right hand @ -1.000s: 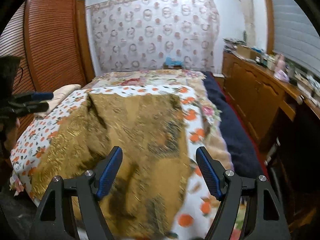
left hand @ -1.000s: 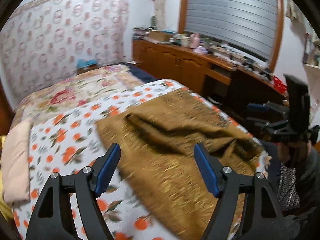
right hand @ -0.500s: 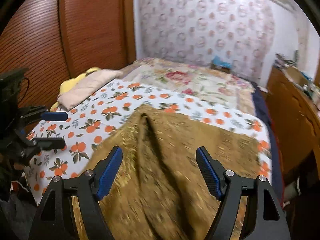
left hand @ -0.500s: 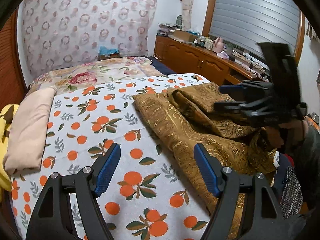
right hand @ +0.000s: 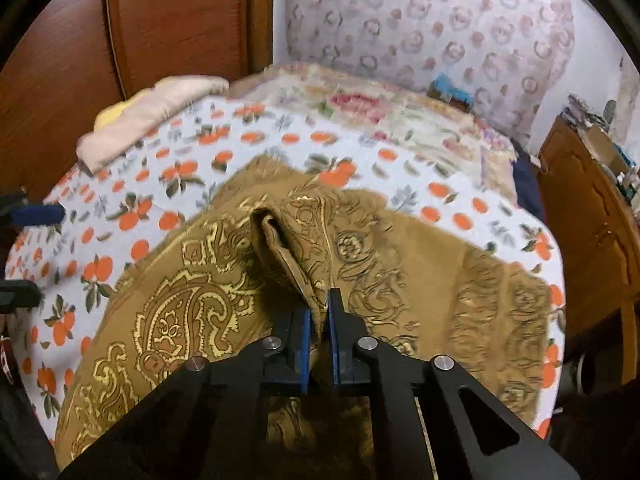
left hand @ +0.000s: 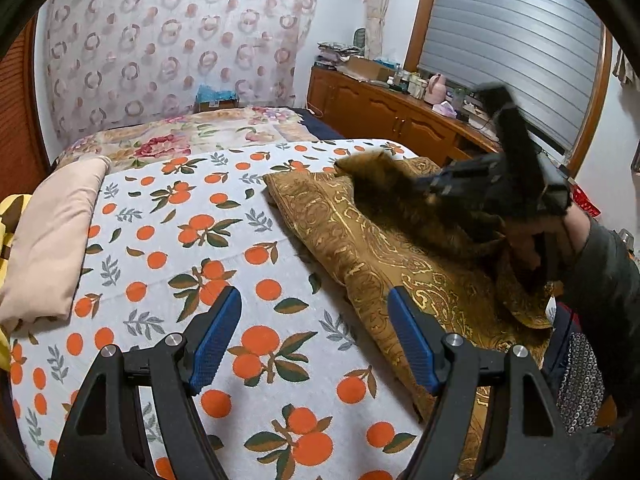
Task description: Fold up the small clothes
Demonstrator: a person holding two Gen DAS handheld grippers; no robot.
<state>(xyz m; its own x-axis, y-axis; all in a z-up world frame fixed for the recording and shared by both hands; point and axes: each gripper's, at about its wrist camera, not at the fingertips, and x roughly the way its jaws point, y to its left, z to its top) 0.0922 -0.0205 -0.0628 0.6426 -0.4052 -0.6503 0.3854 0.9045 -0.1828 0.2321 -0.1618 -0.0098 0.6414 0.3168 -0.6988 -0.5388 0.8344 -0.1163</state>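
Note:
A brown cloth with gold paisley print point(left hand: 380, 248) lies rumpled on the right side of the bed. My right gripper point(right hand: 320, 312) is shut on a raised fold of this cloth point(right hand: 400, 280), with the fabric pinched between the blue pads. In the left wrist view the right gripper point(left hand: 440, 184) appears blurred over the cloth's far part. My left gripper point(left hand: 314, 296) is open above the orange-print sheet, holding nothing. Its right finger hangs near the cloth's left edge. From the right wrist view the left gripper point(right hand: 40, 254) shows at the far left edge.
The orange-print bedsheet point(left hand: 180, 240) covers the bed. A folded pale pink cloth point(left hand: 52, 232) lies at its left edge. A wooden cabinet point(left hand: 400, 120) with clutter runs along the right. A wooden wardrobe point(right hand: 160, 20) stands behind. A dark sleeve point(left hand: 600, 264) holds the right gripper.
The right gripper has swung in over the brown cloth and closed on a fold of it. The left gripper shifted left off the cloth to above the sheet, still open.

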